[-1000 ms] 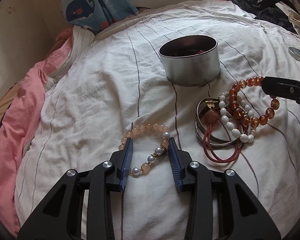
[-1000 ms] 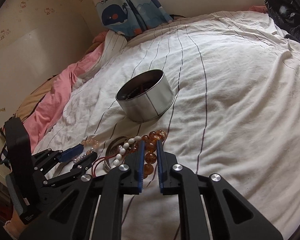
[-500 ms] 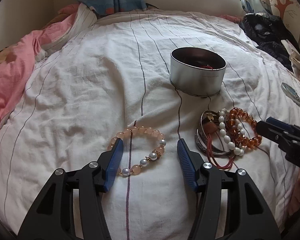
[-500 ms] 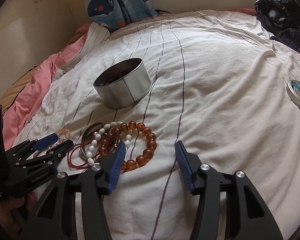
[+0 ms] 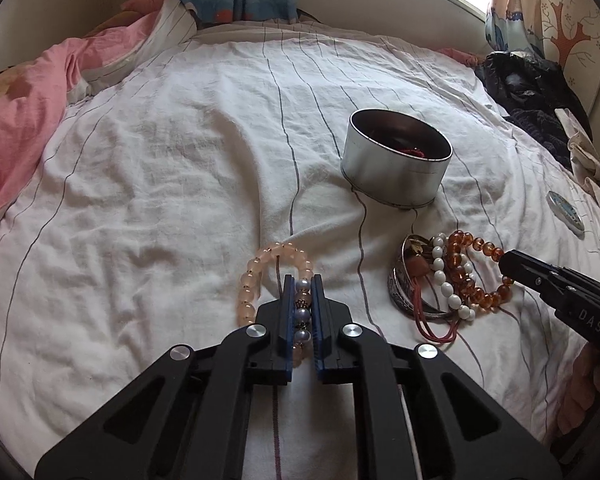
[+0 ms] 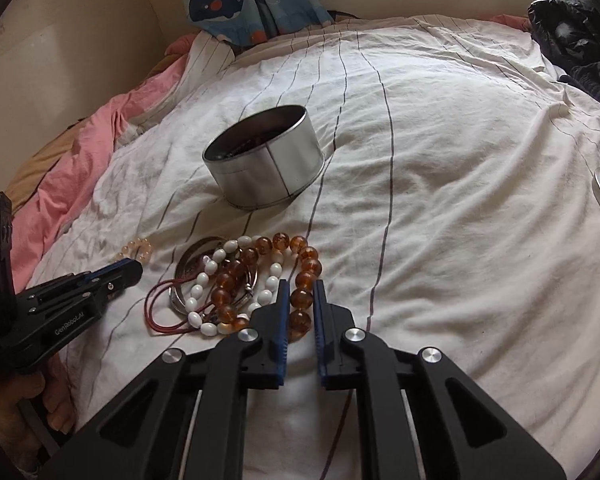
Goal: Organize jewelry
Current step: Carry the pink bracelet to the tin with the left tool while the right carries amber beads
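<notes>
On the striped white bed sheet (image 5: 160, 184), my left gripper (image 5: 302, 286) has its jaws clamped on the pearl-and-pink side of the pink bead bracelet (image 5: 247, 280), whose loop curls out from the jaw tips toward 11 o'clock in the left wrist view. My right gripper (image 6: 299, 290) is closing its jaws on the amber bead bracelet (image 6: 305, 268); the blue pads press on its near beads, and the rest of the strand arcs away toward 11 o'clock. That strand lies tangled in a heap with a white bead bracelet (image 6: 198, 290), a silver bangle (image 6: 184, 264) and a red cord (image 6: 156, 312), at 10 o'clock of my right jaws. The open round tin (image 5: 396, 168) stands beyond the heap, at 1 o'clock from my left jaws, with something red inside. A pink blanket (image 5: 24, 92) lies bunched at 10 o'clock.
</notes>
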`<control>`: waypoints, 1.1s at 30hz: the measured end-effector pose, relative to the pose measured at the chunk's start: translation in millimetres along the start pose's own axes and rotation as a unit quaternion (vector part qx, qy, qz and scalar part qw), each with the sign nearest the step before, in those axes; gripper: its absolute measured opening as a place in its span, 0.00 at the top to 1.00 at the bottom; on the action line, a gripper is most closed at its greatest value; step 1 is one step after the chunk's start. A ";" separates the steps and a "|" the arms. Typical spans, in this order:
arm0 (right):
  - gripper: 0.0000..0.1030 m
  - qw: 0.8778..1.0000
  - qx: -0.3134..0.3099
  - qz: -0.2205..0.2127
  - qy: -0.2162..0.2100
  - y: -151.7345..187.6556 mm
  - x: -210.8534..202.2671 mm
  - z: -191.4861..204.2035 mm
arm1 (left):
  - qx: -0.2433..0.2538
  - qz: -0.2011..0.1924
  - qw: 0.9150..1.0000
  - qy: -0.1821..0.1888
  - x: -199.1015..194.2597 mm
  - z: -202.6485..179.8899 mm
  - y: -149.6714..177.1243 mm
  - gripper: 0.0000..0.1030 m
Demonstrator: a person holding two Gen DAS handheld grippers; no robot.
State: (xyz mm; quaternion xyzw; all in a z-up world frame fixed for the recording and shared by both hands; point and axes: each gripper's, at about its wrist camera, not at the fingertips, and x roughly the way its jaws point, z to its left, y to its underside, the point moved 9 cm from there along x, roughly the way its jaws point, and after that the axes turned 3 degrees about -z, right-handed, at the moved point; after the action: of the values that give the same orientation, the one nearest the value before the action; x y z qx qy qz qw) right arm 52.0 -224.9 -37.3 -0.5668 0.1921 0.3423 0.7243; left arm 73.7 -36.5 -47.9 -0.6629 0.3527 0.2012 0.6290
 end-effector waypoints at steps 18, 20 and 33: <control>0.88 0.999 -0.012 0.042 0.021 9.2 19.7 -3.9 | -0.011 0.024 1.000 0.009 6.4 1.7 6.4 0.93; 0.88 1.000 0.013 0.025 -0.007 5.3 11.0 -3.5 | -0.014 0.015 1.000 0.018 0.3 -0.8 2.0 0.93; 0.88 0.988 0.065 -0.078 -0.120 -30.9 -32.7 13.1 | 0.021 -0.014 1.000 0.003 -14.9 -18.9 -21.2 0.93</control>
State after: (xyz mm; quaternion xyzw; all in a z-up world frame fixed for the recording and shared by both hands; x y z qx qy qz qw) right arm 50.0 -225.4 9.5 -0.4867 0.0808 0.3373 0.8018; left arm 75.7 -52.6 -20.2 -0.6552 0.3495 0.1829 0.6443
